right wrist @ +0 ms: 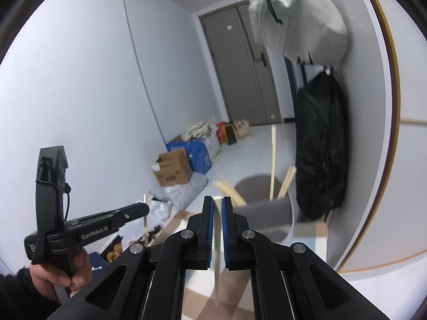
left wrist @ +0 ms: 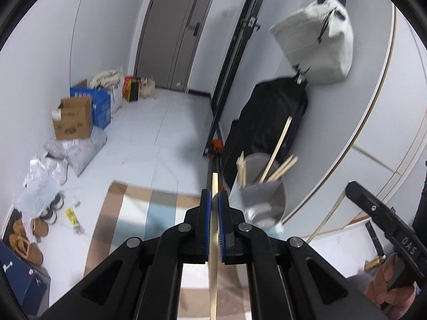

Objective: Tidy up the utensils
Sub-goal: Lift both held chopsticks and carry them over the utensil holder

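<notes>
My left gripper (left wrist: 214, 196) is shut on a wooden chopstick (left wrist: 214, 253) that runs up between its blue pads. My right gripper (right wrist: 218, 202) is shut on a pale chopstick (right wrist: 217, 264). A grey cylindrical holder (left wrist: 263, 186) with several wooden chopsticks (left wrist: 277, 146) leaning in it stands just ahead and right of the left gripper; in the right wrist view the holder (right wrist: 267, 210) is just ahead and right of the fingers. Both grippers are held in the air short of the holder. The left gripper (right wrist: 145, 209) with its chopstick also shows at left in the right wrist view.
A black backpack (right wrist: 321, 144) and a white bag (right wrist: 301, 18) hang on the curved wall at right. Cardboard and blue boxes (left wrist: 73, 118), plastic bags and shoes (left wrist: 26, 237) lie along the left wall. A striped rug (left wrist: 138, 213) covers the floor below. A grey door (left wrist: 173, 26) is at the back.
</notes>
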`<state>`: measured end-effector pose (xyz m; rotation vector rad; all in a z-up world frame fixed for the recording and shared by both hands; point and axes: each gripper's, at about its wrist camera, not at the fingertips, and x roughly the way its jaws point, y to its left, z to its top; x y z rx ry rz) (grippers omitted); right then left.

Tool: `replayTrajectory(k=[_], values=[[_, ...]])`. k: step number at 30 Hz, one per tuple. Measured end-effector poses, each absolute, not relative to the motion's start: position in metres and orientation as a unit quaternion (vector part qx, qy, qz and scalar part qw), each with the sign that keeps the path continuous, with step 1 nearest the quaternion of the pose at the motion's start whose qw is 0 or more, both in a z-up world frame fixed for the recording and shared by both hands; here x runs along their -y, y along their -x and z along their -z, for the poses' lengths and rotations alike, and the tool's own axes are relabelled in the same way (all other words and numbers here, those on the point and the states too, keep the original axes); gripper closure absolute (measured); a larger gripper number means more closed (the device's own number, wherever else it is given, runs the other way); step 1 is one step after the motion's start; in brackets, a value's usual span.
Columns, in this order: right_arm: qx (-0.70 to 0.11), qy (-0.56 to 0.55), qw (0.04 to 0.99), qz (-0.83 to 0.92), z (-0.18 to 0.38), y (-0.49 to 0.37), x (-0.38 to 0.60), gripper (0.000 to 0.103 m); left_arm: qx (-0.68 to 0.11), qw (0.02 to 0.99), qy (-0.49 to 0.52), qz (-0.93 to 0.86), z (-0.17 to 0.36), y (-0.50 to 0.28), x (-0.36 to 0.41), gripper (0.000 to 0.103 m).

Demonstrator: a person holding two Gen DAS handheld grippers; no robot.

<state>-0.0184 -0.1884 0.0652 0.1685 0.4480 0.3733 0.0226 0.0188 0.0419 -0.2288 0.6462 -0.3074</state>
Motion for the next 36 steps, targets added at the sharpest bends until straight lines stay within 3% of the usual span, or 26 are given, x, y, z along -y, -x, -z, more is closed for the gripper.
replayTrajectory(k=[16, 36], values=[[-0.160, -0.061, 0.972, -0.162, -0.150, -0.062, 0.213, 0.098, -0.201, 0.957, 0.129, 0.164, -0.139, -0.083, 0.021, 0.102], [-0.143, -0.055, 0.971, -0.186, -0.108, -0.130, 0.219, 0.098, -0.221, 0.953, 0.144, 0.146, -0.082, -0.156, 0.044, 0.102]])
